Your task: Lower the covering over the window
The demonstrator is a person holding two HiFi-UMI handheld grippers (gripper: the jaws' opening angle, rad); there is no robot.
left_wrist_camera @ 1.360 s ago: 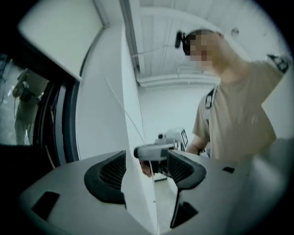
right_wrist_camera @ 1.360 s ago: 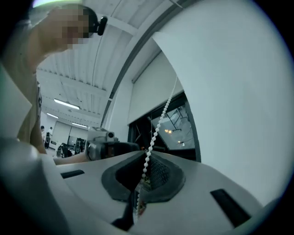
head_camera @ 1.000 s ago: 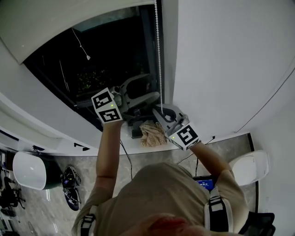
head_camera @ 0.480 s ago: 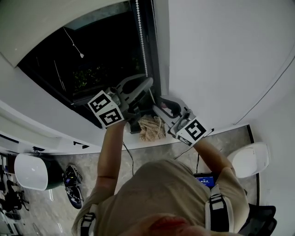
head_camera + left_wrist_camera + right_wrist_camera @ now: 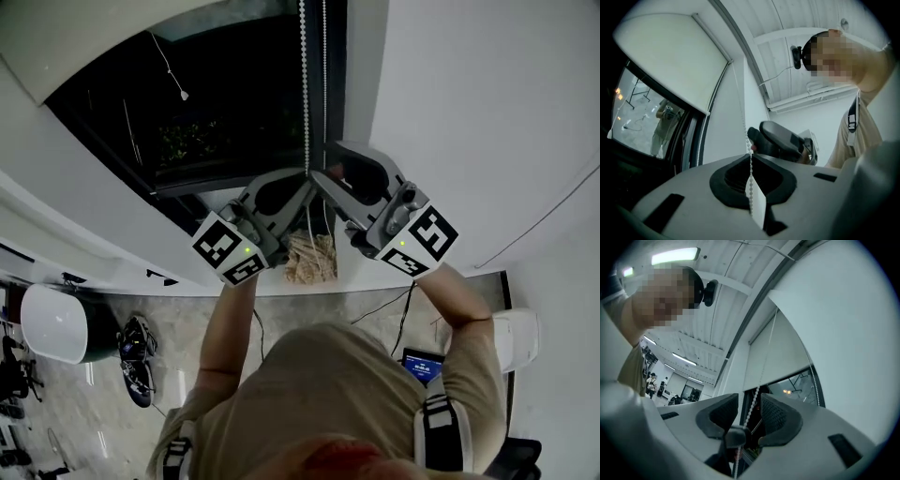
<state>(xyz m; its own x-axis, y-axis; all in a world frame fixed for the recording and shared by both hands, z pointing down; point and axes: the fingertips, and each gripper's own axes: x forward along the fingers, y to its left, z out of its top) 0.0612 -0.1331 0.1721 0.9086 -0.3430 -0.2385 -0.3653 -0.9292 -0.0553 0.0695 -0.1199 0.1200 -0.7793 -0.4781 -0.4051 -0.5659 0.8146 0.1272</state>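
Observation:
A white roller blind (image 5: 670, 61) covers the top of the dark window (image 5: 216, 103). Its bead chain (image 5: 303, 84) hangs down the window's right side. My left gripper (image 5: 306, 176) is shut on the chain, which runs between its closed jaws (image 5: 751, 157). My right gripper (image 5: 323, 173) is beside it at the same height, on the right. Its jaws are opening, and the chain (image 5: 751, 411) passes through the gap without touching the ribbed pads (image 5: 776, 416). The blind's lower edge (image 5: 776, 352) also appears in the right gripper view.
A crumpled tan cloth (image 5: 309, 258) lies on the window sill (image 5: 141, 253) below the grippers. A white wall (image 5: 469, 112) stands close on the right. A thin cord with a small knob (image 5: 184, 95) hangs in the window. White seats (image 5: 56, 323) stand on the floor.
Both grippers have risen along the chain. The left gripper went from open to shut on the chain. The right gripper has opened off it.

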